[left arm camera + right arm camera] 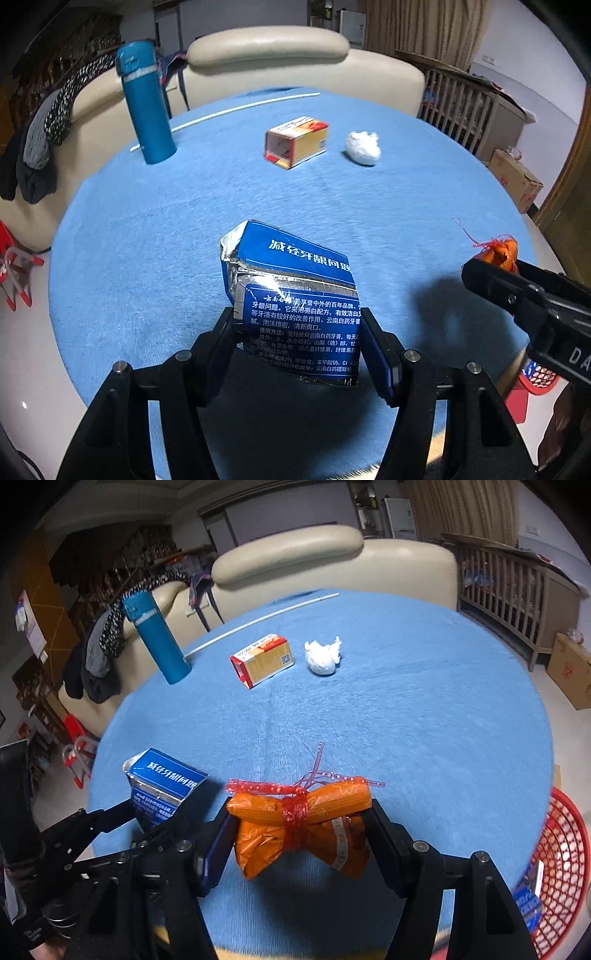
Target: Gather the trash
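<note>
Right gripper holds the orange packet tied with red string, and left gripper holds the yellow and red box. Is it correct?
Not quite. The left gripper holds the crushed blue toothpaste box, as the left wrist view shows. The yellow and red box lies untouched on the blue tablecloth, far from both grippers. The right gripper does hold the orange packet tied with red string.

**Hidden, cropped and unreadable parts**

The red basket (561, 867) is cut by the right wrist view's edge; in the left view the right gripper (491, 266) hides most of it. The blue carton's (295, 306) lower text runs too small to read, and black fingers (373, 343) cover its sides
</note>
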Demonstrator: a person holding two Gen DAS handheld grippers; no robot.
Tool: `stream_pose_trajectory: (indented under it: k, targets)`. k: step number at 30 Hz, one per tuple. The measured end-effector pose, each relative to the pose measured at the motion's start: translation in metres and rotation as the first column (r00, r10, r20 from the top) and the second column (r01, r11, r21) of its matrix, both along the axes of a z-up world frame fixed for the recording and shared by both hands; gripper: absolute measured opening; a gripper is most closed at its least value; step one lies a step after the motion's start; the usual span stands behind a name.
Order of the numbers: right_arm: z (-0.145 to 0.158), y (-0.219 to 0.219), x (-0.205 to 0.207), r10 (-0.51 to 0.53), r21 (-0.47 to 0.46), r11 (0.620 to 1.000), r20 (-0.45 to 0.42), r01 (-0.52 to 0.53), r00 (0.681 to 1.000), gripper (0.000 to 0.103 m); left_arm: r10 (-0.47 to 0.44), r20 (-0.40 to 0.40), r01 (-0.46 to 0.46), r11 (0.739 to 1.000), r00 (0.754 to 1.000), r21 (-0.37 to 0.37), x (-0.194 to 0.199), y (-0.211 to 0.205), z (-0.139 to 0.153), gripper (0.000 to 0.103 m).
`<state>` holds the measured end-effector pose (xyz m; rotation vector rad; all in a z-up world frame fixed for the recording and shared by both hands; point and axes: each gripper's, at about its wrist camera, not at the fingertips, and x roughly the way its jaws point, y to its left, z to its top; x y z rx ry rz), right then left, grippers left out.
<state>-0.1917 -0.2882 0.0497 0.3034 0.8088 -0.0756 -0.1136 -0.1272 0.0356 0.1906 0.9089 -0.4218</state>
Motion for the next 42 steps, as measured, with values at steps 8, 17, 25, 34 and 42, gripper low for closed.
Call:
stream_pose_trajectory:
  k: [8,17,25,34,42]
  targets:
    - [0.019,-0.004,-0.038,-0.035,0.024,0.999,0.076,0.034,0.996,0.07,-0.044,0.067,0.044,0.999,0.997,-0.001,-0.031,-0.013,0.023,0.066]
    - [0.035,-0.011,-0.058,-0.068,0.047,0.997,0.142,0.062,0.987,0.07,-0.036,0.129,0.037,0.999,0.991,-0.006,-0.046,-0.013,0.043,0.066]
    - [0.037,-0.013,-0.065,-0.09,0.058,0.995,0.155,0.082,0.984,0.07,-0.033,0.138,0.034,0.999,0.99,-0.008,-0.049,-0.013,0.045,0.066]
    - [0.037,-0.016,-0.069,-0.104,0.066,0.993,0.157,0.095,0.982,0.07,-0.026,0.145,0.028,1.0,0.989,-0.011,-0.05,-0.01,0.045,0.066]
    - [0.037,-0.018,-0.075,-0.12,0.065,0.992,0.165,0.11,0.979,0.07,-0.027,0.148,0.029,1.0,0.989,-0.008,-0.051,-0.011,0.046,0.066]
